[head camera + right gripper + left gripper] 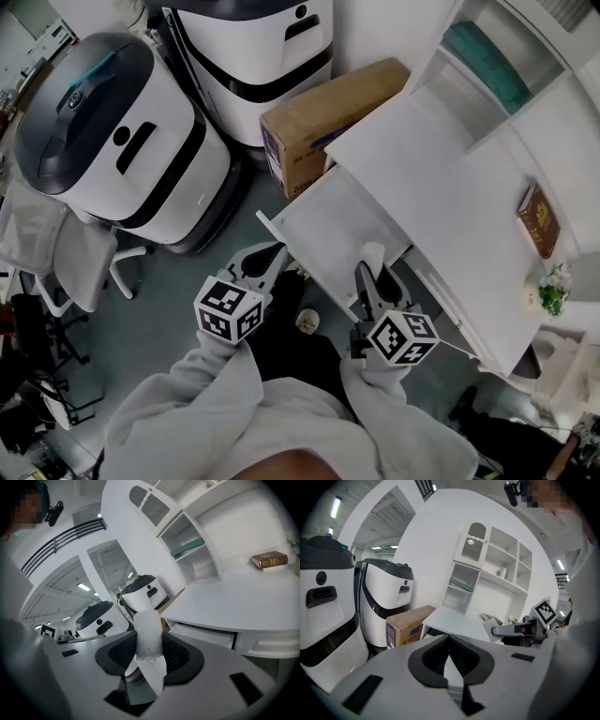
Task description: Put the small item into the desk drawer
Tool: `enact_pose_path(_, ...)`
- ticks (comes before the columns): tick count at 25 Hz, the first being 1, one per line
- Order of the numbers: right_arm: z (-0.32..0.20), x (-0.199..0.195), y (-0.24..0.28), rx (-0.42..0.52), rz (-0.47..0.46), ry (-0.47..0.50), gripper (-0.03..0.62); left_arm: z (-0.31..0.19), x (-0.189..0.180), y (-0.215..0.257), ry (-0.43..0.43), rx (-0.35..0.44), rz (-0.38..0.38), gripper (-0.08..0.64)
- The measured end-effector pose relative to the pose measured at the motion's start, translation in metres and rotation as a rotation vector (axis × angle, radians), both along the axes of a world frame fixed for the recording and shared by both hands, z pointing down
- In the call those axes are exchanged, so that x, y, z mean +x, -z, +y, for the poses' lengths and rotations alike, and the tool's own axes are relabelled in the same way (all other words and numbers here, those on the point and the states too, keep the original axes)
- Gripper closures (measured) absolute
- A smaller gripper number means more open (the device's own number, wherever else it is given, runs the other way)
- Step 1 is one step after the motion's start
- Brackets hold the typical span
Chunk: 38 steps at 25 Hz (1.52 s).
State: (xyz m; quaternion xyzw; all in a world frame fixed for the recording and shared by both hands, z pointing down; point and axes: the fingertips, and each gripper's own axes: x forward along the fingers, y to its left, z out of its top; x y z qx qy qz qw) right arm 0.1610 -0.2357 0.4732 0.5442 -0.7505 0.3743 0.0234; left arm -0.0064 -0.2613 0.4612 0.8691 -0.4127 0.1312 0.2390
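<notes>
My right gripper point(373, 270) is shut on the small item point(372, 253), a white rounded piece that sticks out past the fingertips. In the right gripper view the small item point(147, 620) stands upright between the pads of the right gripper point(150, 643). That gripper hovers at the front edge of the open white desk drawer point(323, 225), which also shows below the desk top in the right gripper view point(206, 633). My left gripper point(269, 255) is beside the drawer's front left corner. Its jaws point(450, 643) meet with nothing between them.
The white desk point(441, 178) carries a shelf unit point(511, 66), a brown book point(539, 220) and a small plant point(553, 291). A cardboard box point(323, 117) and two large white machines point(122, 141) point(253, 56) stand left of the desk. An office chair point(66, 253) is at the far left.
</notes>
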Motion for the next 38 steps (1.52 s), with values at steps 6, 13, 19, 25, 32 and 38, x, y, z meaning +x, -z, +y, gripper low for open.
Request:
enact_pose_path(6,-0.033,-0.004,-0.018,-0.048,0.017,0.001,0.413,-0.031,0.002,-0.013,-0.026,-0.041,0.001,0.545)
enact_pose_path(13,-0.059,-0.005,-0.047,-0.117,0.033,-0.026,0.413,-0.066,0.005,-0.028,-0.068,-0.080,-0.015,0.545)
enact_pose_path(19,-0.074,0.003,-0.086,-0.191,0.113,-0.054,0.413,-0.092,0.013,-0.039,-0.121,-0.105,-0.027,0.545)
enact_pose_path(25,-0.090,0.005,-0.129,-0.269,0.155,-0.066,0.413,-0.113,0.013,-0.053,-0.152,-0.136,-0.038,0.545)
enact_pose_path(32,-0.113,0.006,-0.173,-0.314,0.196,-0.079,0.413,-0.128,0.013,-0.072,-0.186,-0.175,-0.053,0.545)
enact_pose_path(38,-0.140,0.002,-0.208,-0.297,0.247,-0.087,0.413,-0.142,0.012,-0.079,-0.202,-0.178,-0.065,0.545)
